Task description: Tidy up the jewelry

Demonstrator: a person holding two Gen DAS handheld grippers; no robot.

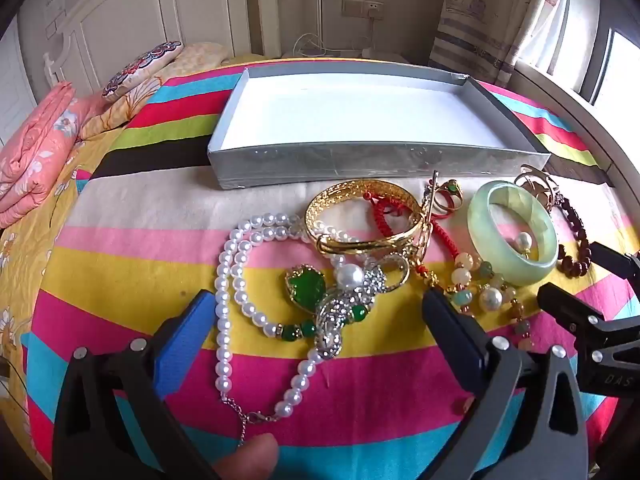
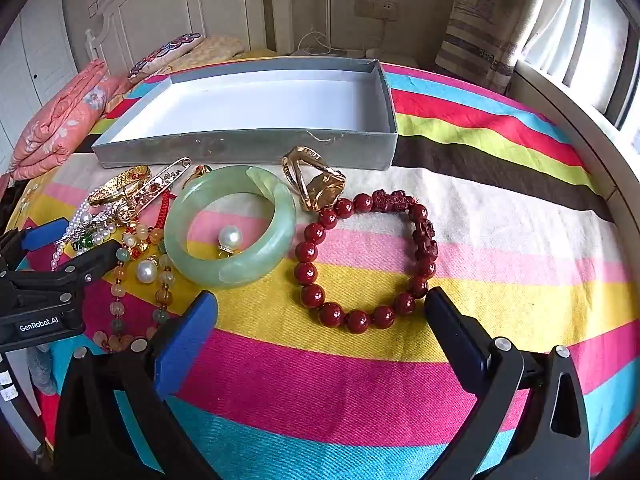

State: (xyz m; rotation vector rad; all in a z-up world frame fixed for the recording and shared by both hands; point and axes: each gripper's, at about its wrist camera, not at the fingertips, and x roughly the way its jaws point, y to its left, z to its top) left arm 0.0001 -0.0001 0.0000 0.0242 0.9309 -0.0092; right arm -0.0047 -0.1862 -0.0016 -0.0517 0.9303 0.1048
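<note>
Cream panelled headboard [image 1: 132, 12], striped bedspread [image 2: 480, 240], curtained bright window [image 1: 616, 68], wall socket [image 1: 362, 9]

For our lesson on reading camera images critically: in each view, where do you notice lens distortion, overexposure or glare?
Left wrist view: fisheye bends the grey box wall into a curve, dark corners frame the picture, and the window is blown out white. Right wrist view: the same bulging of the striped cloth, a washed-out window at the right edge, and a soft sheen on the jade bangle.

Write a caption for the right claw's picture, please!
Open right claw hovering by a red bead bracelet and jade bangle.
</note>
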